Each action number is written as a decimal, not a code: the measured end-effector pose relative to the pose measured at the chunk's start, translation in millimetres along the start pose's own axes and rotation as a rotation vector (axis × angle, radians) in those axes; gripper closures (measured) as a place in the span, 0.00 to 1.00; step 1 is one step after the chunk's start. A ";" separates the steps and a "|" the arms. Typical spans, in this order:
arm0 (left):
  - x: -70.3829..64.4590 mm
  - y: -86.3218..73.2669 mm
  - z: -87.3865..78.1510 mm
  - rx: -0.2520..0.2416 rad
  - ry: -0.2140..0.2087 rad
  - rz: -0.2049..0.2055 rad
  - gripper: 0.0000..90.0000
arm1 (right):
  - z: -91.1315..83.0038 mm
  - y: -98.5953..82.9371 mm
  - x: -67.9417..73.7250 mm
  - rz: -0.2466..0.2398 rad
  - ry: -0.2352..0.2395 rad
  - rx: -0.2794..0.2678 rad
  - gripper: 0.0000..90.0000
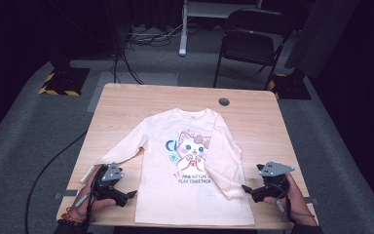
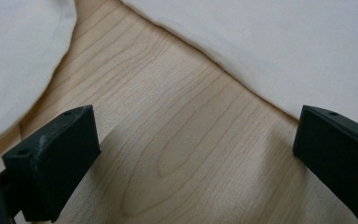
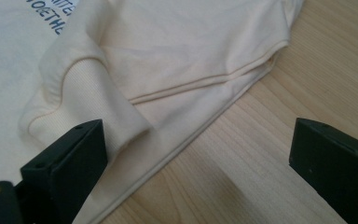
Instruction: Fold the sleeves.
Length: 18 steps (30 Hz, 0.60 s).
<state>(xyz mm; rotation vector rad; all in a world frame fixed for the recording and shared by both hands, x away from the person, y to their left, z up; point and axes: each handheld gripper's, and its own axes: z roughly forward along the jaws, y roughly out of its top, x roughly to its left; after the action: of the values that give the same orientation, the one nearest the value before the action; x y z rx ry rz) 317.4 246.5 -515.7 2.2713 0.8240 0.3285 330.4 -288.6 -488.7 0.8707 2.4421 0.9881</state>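
A pale pink long-sleeved shirt (image 1: 185, 165) with a kitten print lies flat on the wooden table (image 1: 253, 122), front up. One sleeve stretches out toward the table's left edge; the other is folded in over the body, its ribbed cuff (image 3: 88, 102) near the hem. My left gripper (image 1: 132, 194) is open at the shirt's lower left, its jaws over bare wood (image 2: 177, 149) between the sleeve and the body's side edge (image 2: 242, 70). My right gripper (image 1: 245, 187) is open at the lower right, right by the cuff and the shirt's side edge (image 3: 223, 102), with nothing between its jaws.
A round cable hole (image 1: 224, 102) sits near the table's far edge. Behind the table stand a black chair (image 1: 251, 41) and a stand on a yellow-striped base (image 1: 63, 80). A cable (image 1: 48, 165) runs over the grey carpet at the left.
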 end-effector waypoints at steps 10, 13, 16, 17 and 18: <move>0.0 0.0 0.0 0.000 0.000 0.000 0.00 | 0.6 -16.6 -7.1 0.045 -0.007 0.025 0.05; 0.0 0.0 0.0 0.001 0.000 0.000 0.00 | 1.1 -19.5 -7.6 0.054 -0.002 0.028 0.05; 0.0 0.0 -0.1 0.001 0.000 0.000 0.00 | 2.1 -22.1 -8.0 0.063 0.002 0.031 0.05; 0.0 0.0 -0.1 0.001 0.000 0.000 0.00 | 2.6 -23.0 -8.2 0.066 0.004 0.031 0.05; 0.0 0.0 -0.1 0.001 0.000 0.001 0.00 | 3.0 -24.0 -8.3 0.067 0.006 0.033 0.05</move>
<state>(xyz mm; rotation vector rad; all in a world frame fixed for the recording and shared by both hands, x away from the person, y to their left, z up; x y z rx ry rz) 317.4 246.6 -515.6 2.2726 0.8236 0.3280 328.5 -306.1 -507.2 0.9673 2.4554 0.9781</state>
